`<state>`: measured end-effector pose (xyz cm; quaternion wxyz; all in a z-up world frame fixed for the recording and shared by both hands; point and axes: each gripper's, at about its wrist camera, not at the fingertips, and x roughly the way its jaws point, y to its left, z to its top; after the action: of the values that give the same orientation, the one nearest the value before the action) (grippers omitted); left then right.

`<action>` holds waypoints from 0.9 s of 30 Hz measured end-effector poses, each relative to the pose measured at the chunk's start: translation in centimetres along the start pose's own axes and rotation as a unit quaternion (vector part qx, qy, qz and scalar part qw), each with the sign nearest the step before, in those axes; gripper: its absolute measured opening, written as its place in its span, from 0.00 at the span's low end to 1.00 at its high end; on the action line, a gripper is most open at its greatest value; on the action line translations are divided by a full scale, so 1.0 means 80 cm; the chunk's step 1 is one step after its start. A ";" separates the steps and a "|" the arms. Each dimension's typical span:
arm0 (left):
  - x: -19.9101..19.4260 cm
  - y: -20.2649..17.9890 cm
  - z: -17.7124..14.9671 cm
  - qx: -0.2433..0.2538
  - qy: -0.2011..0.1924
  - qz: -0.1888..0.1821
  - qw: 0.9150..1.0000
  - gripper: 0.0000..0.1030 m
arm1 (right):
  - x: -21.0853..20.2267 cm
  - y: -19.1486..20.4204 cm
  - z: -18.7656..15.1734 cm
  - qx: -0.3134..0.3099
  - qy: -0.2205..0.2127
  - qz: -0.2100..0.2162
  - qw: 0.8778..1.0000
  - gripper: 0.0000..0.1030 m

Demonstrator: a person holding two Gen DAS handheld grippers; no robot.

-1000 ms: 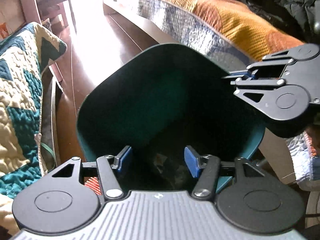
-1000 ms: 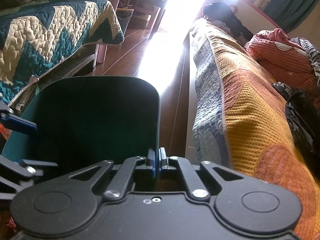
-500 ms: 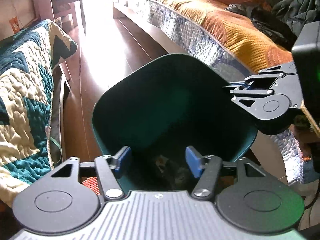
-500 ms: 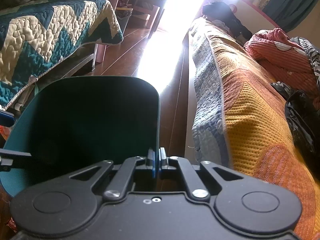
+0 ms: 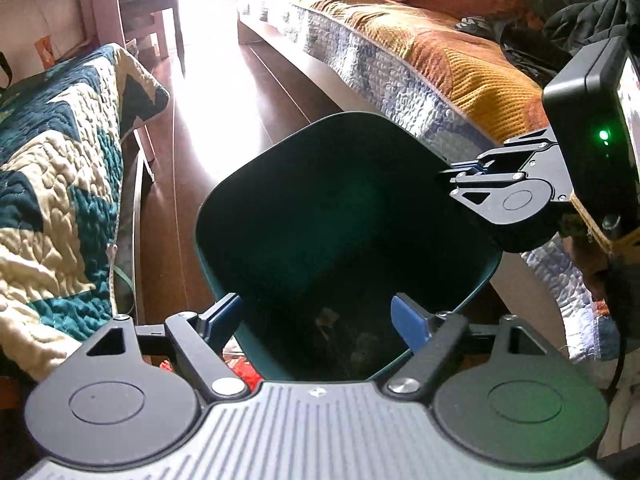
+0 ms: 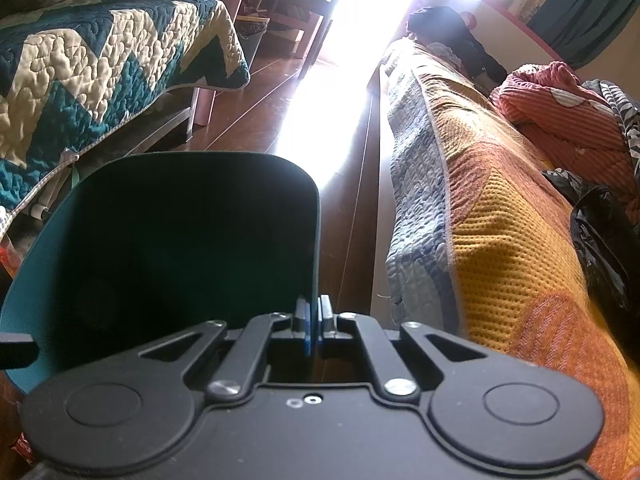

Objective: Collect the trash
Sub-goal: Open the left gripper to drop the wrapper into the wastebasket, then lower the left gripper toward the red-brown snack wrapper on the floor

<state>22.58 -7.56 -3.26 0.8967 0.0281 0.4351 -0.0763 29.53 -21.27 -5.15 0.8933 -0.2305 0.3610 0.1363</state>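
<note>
A dark green trash bin stands on the wooden floor between two beds; it fills the left of the right wrist view. Dim scraps of trash lie at its bottom. My left gripper hovers over the bin's near rim. Its jaws are opening, with nothing between the blue pads. My right gripper is shut on the bin's right rim; in the left wrist view it reaches in from the right.
A bed with a teal and cream quilt flanks the bin on the left. On the right is a bed with an orange and yellow cover and dark clothes. Red litter lies by the bin's base. Sunlit floor runs ahead.
My left gripper has drawn back and up from the bin while its jaws spread wider. The right gripper has kept its grip on the rim without moving.
</note>
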 end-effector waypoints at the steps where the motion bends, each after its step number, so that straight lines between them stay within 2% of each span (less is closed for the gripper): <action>1: -0.002 0.000 -0.001 -0.001 -0.001 0.001 1.000 0.81 | 0.000 0.000 0.000 -0.001 0.000 0.000 1.000 0.03; 6: -0.011 -0.001 -0.008 0.006 -0.008 0.011 1.000 0.81 | 0.000 0.001 0.000 -0.002 0.000 -0.001 1.000 0.03; 14: -0.019 0.003 -0.017 -0.004 -0.006 0.021 1.000 0.90 | -0.001 0.003 0.001 -0.005 -0.001 -0.002 1.000 0.03; 18: -0.023 0.001 -0.022 0.005 -0.013 0.052 0.999 0.91 | -0.001 0.004 0.001 -0.005 -0.001 -0.002 1.000 0.03; 21: -0.027 -0.002 -0.027 0.021 -0.023 0.086 0.996 0.96 | -0.001 0.003 0.001 -0.005 -0.001 -0.001 1.000 0.03; 27: -0.034 0.000 -0.039 0.025 -0.015 0.105 0.994 0.96 | -0.001 0.005 0.003 -0.007 -0.001 -0.002 1.000 0.03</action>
<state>18.50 -6.90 -3.07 0.9053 0.0951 0.4140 0.0065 29.47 -20.78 -5.05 0.8922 -0.2373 0.3588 0.1377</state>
